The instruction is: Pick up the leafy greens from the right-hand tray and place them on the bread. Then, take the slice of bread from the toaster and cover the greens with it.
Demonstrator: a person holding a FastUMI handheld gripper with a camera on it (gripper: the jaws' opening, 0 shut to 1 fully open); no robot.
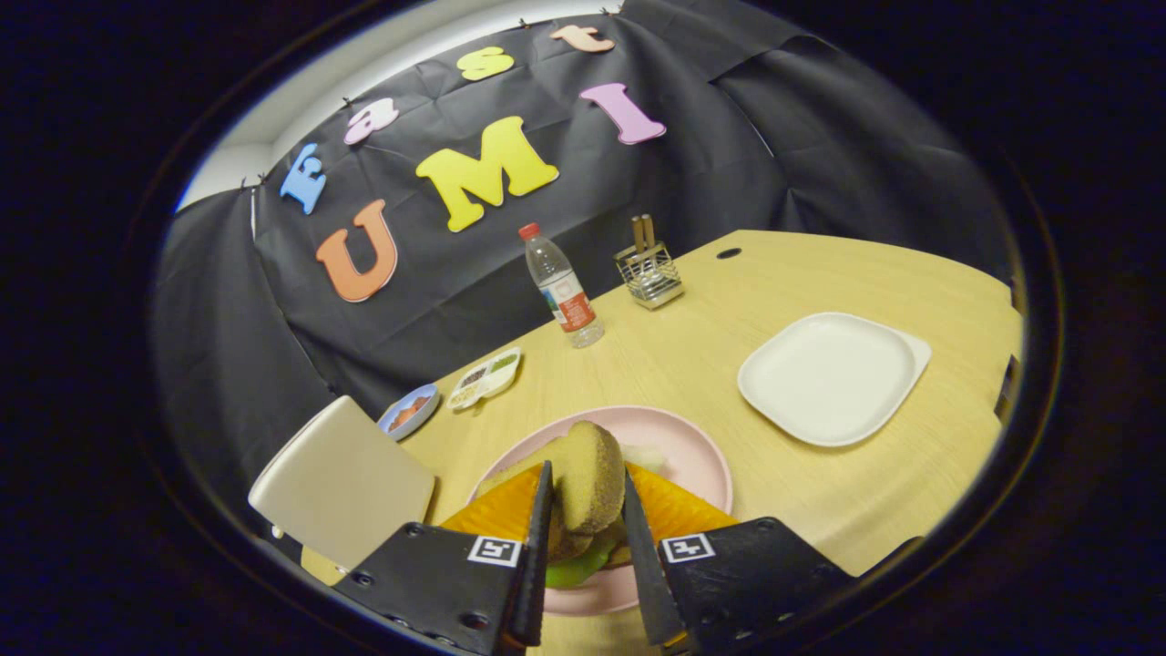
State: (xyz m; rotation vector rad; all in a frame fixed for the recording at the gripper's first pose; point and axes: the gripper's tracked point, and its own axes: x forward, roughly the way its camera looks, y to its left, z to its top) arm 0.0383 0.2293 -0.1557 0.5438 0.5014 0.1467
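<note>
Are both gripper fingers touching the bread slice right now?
Touching. The gripper view shows the gripper with both fingers pressed against the bread slice over the pink plate.

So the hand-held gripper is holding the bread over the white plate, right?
Not quite. The hand-held gripper is holding the bread, but over the pink plate. The white plate sits apart, beyond the fingers. The gripper view shows it.

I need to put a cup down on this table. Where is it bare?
Bare wood lies between the water bottle, pink plate and white plate. It is crowded at the tongs, shut on the bread slice over the greens.
</note>
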